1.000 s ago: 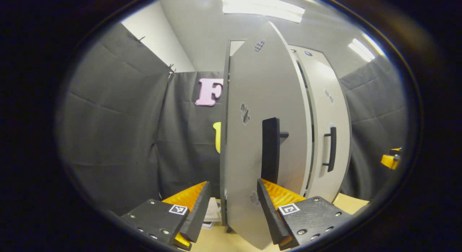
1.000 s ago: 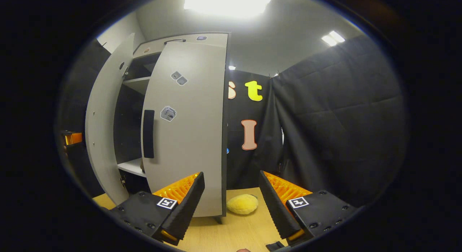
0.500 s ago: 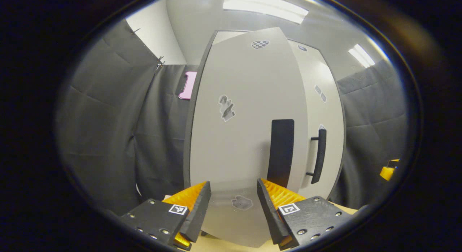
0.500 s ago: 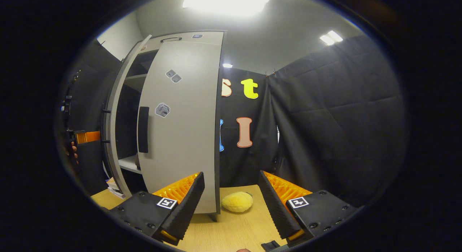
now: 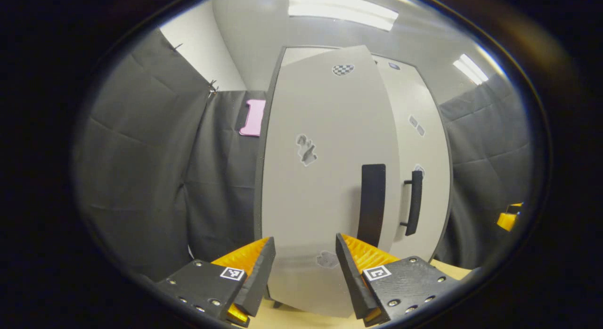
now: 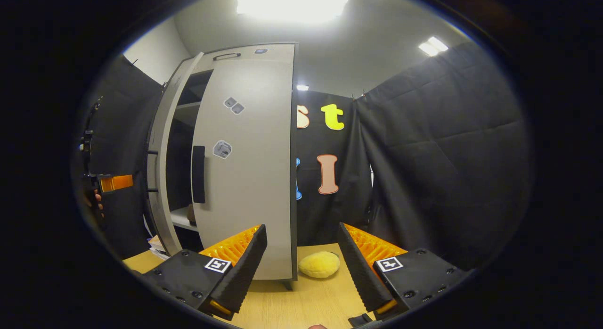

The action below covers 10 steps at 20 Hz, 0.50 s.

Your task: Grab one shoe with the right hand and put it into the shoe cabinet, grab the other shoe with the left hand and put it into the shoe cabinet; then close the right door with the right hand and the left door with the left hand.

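Observation:
In the left gripper view the grey shoe cabinet's left door (image 5: 325, 187) faces me, swung almost shut, its black handle (image 5: 372, 204) just above my right fingertip. My left gripper (image 5: 301, 260) stands open close in front of the door's lower part, holding nothing. Beside it is the right door (image 5: 424, 159) with its own handle (image 5: 413, 201). In the right gripper view the right door (image 6: 249, 178) looks shut and the left door (image 6: 162, 178) stands slightly ajar. A dark gap between them shows a white shelf (image 6: 181, 219) with a small brown shape (image 6: 191, 215) on it. My right gripper (image 6: 301, 253) is open and empty.
A yellow plush lump (image 6: 320, 264) lies on the wooden table (image 6: 292, 305) by the cabinet's right corner. Papers (image 6: 158, 244) lie at the cabinet's left foot. Black cloth walls close in on both sides. The other gripper (image 6: 113, 183) and a hand show at the far left.
The left door has swung from edge-on to nearly shut in front of my left gripper, most of it in the first half second. The right gripper has barely shifted.

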Motion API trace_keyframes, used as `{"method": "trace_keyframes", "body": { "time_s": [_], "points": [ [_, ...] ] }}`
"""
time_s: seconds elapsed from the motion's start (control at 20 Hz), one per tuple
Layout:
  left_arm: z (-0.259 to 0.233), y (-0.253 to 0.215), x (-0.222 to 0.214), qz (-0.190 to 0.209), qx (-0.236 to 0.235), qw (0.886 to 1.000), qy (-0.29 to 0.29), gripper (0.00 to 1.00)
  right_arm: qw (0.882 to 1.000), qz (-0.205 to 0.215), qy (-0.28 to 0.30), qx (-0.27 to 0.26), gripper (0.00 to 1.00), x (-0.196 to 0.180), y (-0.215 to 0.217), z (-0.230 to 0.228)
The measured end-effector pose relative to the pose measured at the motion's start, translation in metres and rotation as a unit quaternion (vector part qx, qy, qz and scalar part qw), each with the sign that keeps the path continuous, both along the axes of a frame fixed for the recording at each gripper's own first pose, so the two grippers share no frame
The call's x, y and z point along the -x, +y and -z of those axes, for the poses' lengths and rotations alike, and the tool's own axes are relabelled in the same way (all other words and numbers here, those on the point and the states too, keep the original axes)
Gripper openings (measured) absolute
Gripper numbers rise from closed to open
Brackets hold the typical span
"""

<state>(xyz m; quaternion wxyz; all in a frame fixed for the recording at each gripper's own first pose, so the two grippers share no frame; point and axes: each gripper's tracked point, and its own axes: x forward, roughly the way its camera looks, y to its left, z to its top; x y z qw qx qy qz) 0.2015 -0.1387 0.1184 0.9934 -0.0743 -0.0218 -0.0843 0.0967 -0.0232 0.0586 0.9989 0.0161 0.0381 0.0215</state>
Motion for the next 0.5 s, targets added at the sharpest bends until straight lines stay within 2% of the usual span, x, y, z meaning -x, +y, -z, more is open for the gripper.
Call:
{"method": "trace_keyframes", "body": {
  "time_s": [0.05,0.1,0.15,0.2,0.25,0.3,0.35,0.4,0.5],
  "points": [
    [0.000,0.008,0.009,-0.004,-0.005,1.000,0.000,0.75,1.000,-0.004,-0.003,-0.002,0.93,0.004,0.001,-0.003],
    [-0.001,0.016,0.018,-0.007,-0.008,1.000,0.000,0.75,1.000,-0.008,-0.004,-0.002,0.96,0.005,0.003,-0.005],
    [-0.002,0.024,0.026,-0.012,-0.012,1.000,0.002,0.80,1.000,-0.011,-0.006,-0.003,0.96,0.009,0.004,-0.007],
    [-0.001,0.031,0.035,-0.015,-0.016,1.000,0.004,0.80,1.000,-0.012,-0.007,-0.004,0.93,0.012,0.004,-0.008],
    [-0.002,0.038,0.043,-0.020,-0.022,1.000,0.005,0.75,1.000,-0.014,-0.008,-0.005,0.92,0.015,0.004,-0.011],
    [-0.002,0.047,0.052,-0.025,-0.026,0.999,0.005,0.75,1.000,-0.017,-0.008,-0.007,0.96,0.019,0.005,-0.011],
    [-0.003,0.055,0.061,-0.030,-0.030,0.999,0.004,0.75,1.000,-0.019,-0.009,-0.009,0.96,0.023,0.005,-0.013],
    [-0.003,0.063,0.069,-0.034,-0.031,0.999,0.005,0.80,1.000,-0.020,-0.010,-0.010,0.96,0.025,0.005,-0.014],
    [-0.003,0.074,0.083,-0.040,-0.031,0.999,0.009,0.80,1.000,-0.023,-0.011,-0.011,0.96,0.030,0.005,-0.017]
  ]
}}
